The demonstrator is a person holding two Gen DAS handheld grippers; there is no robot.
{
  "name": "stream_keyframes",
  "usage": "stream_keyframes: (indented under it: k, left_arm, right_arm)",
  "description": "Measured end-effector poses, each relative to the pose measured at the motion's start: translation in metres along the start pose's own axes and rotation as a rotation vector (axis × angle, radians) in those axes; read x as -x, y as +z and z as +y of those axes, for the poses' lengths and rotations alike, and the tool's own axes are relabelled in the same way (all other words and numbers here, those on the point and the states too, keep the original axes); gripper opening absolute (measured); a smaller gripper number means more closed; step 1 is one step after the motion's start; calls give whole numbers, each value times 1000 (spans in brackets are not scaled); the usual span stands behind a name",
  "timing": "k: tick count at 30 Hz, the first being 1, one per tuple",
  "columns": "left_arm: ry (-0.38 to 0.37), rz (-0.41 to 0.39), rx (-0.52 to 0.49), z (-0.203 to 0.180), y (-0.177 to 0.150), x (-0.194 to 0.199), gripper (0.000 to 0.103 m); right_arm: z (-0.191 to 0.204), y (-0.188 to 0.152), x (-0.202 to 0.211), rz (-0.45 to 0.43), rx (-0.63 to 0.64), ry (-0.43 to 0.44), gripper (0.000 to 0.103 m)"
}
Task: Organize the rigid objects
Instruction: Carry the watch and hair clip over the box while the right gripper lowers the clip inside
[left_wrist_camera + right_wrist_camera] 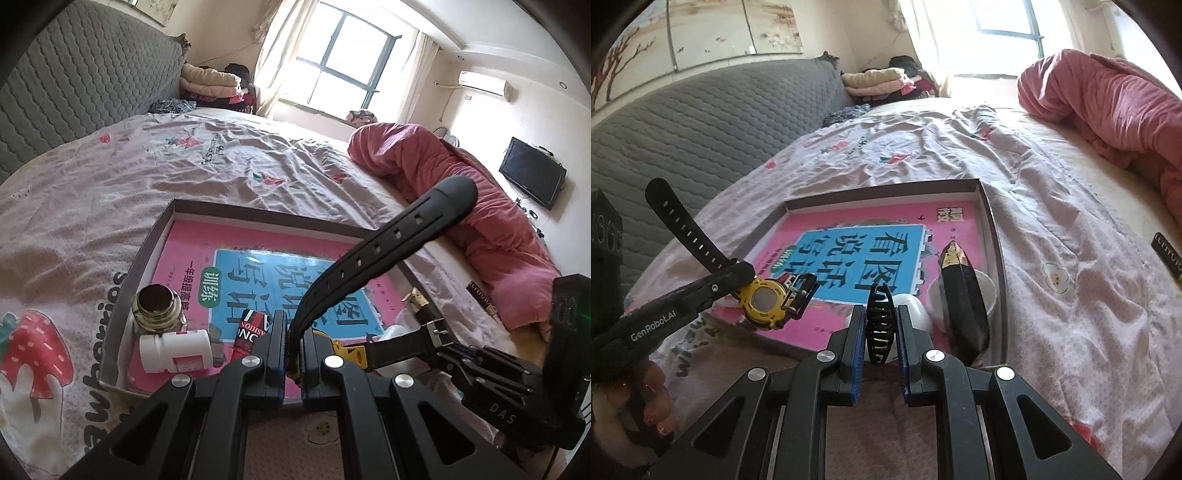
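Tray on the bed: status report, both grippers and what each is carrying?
Left gripper shut on yellow watch. Right gripper shut on black hair claw. Both over tray; nothing blocking.

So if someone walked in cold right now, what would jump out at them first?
Probably the yellow watch, gripped by the left gripper with its black strap sticking up over the tray. Next, the black hair claw clamped in the right gripper at the tray's near edge, above the bright pink book lining it.

Glossy paper book cover (pixel 849 254) – matt rubber watch strap (pixel 380 251) – crumpled cotton bedsheet (pixel 1052 229).
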State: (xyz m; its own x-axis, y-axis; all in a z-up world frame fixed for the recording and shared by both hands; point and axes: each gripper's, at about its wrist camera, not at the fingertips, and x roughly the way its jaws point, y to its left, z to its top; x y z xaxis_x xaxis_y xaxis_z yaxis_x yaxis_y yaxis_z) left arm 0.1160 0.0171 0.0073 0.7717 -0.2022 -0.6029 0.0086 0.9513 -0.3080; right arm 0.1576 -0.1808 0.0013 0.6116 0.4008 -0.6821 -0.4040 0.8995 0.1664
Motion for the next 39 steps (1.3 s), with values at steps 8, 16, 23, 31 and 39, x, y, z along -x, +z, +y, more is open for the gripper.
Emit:
stream_keyframes:
  k: [8, 16, 23, 31, 39]
  left_arm:
    - [3, 25, -9, -1, -2, -12, 5]
    - [2, 49, -7, 1, -6, -17, 6]
    - [12, 84, 8, 6, -8, -23, 6]
    - [31, 87, 2, 6, -12, -21, 6]
    - [51, 89, 10, 11, -12, -19, 7]
  right_arm:
    - [3, -3, -7, 20, 40, -51, 16]
    - [0, -3, -7, 23, 37, -78, 16]
    - [3, -4, -7, 22, 65, -86, 22]
    - [0, -3, -5, 18, 54, -74, 26]
    - [2, 1, 9, -40, 43, -26, 30]
